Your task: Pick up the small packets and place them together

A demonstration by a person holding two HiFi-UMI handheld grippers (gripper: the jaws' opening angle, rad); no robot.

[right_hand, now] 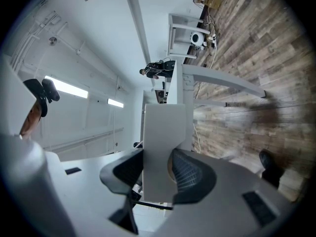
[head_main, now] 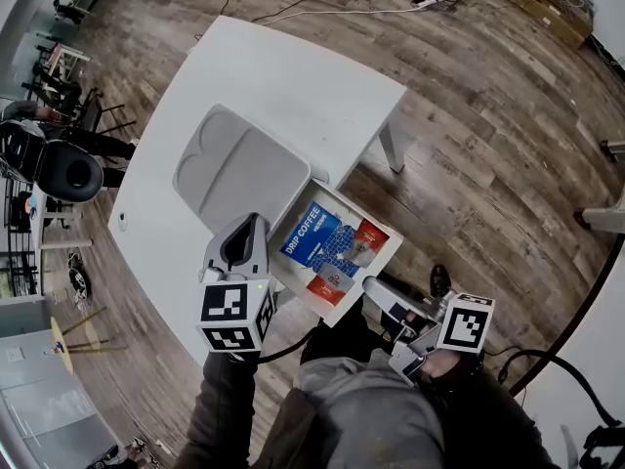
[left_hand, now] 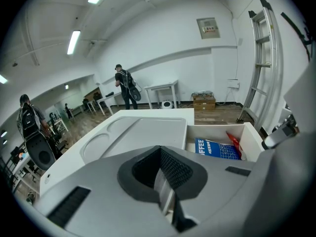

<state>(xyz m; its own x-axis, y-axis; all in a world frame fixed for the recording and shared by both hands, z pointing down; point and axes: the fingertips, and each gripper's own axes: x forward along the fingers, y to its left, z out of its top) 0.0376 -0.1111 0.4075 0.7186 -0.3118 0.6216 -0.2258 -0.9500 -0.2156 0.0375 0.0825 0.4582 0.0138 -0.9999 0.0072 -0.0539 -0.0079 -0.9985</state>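
Observation:
A shallow white box (head_main: 356, 208) juts off the near edge of the white table (head_main: 293, 76). Inside it lie a blue drip coffee packet (head_main: 312, 234) and two small red packets (head_main: 371, 234) (head_main: 327, 286). My right gripper (head_main: 371, 286) is at the box's near right corner and is shut on its wall, seen as a white panel (right_hand: 165, 127) between the pads of the right gripper (right_hand: 158, 152). My left gripper (head_main: 256, 221) hovers beside the box's left side, jaws together with nothing in them. The left gripper (left_hand: 160, 149) faces the box (left_hand: 252, 137), the blue packet (left_hand: 217, 148) and a red packet (left_hand: 233, 143).
A grey compartment tray (head_main: 244, 169) (left_hand: 138, 132) lies on the table left of the box. Black chairs (head_main: 59, 169) stand at the left, and cables (head_main: 322, 8) lie on the wooden floor beyond. A ladder (left_hand: 261, 73) and people (left_hand: 123, 85) (left_hand: 27, 117) are in the room.

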